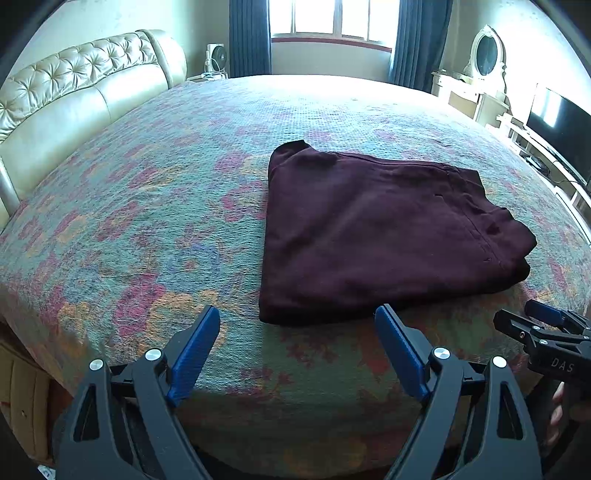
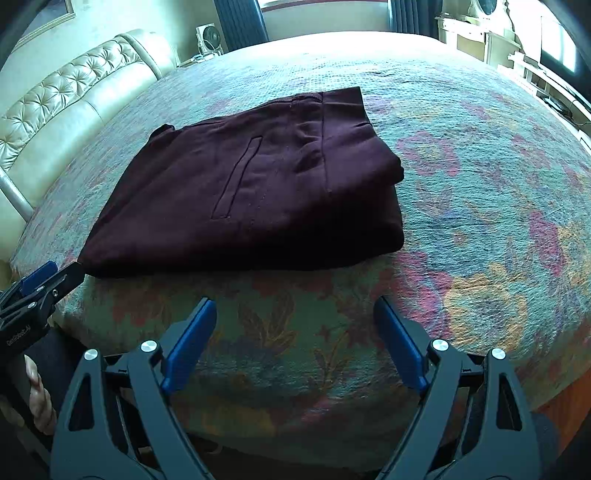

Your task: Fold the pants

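Left wrist view shows the left gripper point(image 1: 297, 317) at six o'clock with its blue-padded jaws spread wide and nothing between them, poised above the near edge of the bed point(image 1: 147, 229). The pants point(image 1: 373, 229), dark maroon, lie folded into a flat, roughly rectangular stack on the floral bedspread, from centre toward three o'clock, with the near folded edge just beyond the fingertips and not touching them. At four o'clock the right gripper point(image 1: 517, 317) enters from the frame edge, close to the stack's near right corner; from this side it cannot be judged.

Right wrist view gives the right gripper point(image 2: 295, 308) at six o'clock, jaws likewise wide apart and empty, over the rounded front of the mattress. The pants point(image 2: 258, 192) sit from centre toward ten o'clock, a welt pocket and the waistband showing on the top layer. The left gripper point(image 2: 51, 273) appears at eight o'clock, its tip just beside the stack's near left corner.

A tufted cream headboard point(image 1: 85, 96) stands at ten o'clock, a window point(image 1: 332, 18) with dark curtains at twelve, and a television point(image 1: 561, 125) at two.
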